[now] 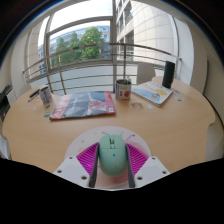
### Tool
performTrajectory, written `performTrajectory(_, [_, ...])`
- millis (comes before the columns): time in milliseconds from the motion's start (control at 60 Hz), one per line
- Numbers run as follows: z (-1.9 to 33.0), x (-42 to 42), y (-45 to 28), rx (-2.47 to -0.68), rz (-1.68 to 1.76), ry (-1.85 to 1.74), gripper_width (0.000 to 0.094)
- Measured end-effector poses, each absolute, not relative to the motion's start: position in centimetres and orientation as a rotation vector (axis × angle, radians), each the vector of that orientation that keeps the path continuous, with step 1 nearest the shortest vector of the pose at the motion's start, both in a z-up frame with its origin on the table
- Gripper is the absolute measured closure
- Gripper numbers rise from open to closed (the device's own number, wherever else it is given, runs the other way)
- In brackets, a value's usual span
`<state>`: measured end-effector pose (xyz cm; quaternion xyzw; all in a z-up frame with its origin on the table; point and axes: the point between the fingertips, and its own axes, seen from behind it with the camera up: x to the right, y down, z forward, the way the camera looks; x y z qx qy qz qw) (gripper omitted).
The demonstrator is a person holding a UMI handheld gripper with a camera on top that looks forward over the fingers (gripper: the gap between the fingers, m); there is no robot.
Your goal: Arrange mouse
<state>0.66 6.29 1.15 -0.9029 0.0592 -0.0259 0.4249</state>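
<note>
A pale green computer mouse (112, 153) sits between my two fingers, its nose pointing away from me. My gripper (112, 160) has its magenta pads (88, 155) pressed against both sides of the mouse, so it is shut on it. The mouse is held just above the near part of the light wooden table (175, 120).
A pink and blue mat (82, 103) lies beyond the fingers to the left. A mug (123, 89) stands behind it. A book or magazine (153, 93) lies at the right, with a dark speaker (168, 73) behind. A small box (45, 97) stands at the left.
</note>
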Motion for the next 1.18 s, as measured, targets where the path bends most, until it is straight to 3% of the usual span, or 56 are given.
performTrajectory(117, [-1.1,0.2,5.8,-2.291,-0.07,0.152,0.0373])
performTrajectory(217, [1.2,0.3,5.2,-2.261,-0.111,0.115,0.0084])
performTrajectory(517, [12.0,-1.2,-2.5,-2.207,-0.14,0.065,0.0088])
performTrajectory(683, [16.3,-2.6,-9.1,-2.18,-0.148,0.016,0.0088])
performTrajectory(883, [18.4,-3.8,-16.3,-2.174,-0.136,0.006,0.009])
performTrajectory(1183, [18.2,-4.6,-21.9,-2.203,-0.122,0.005,0.0087])
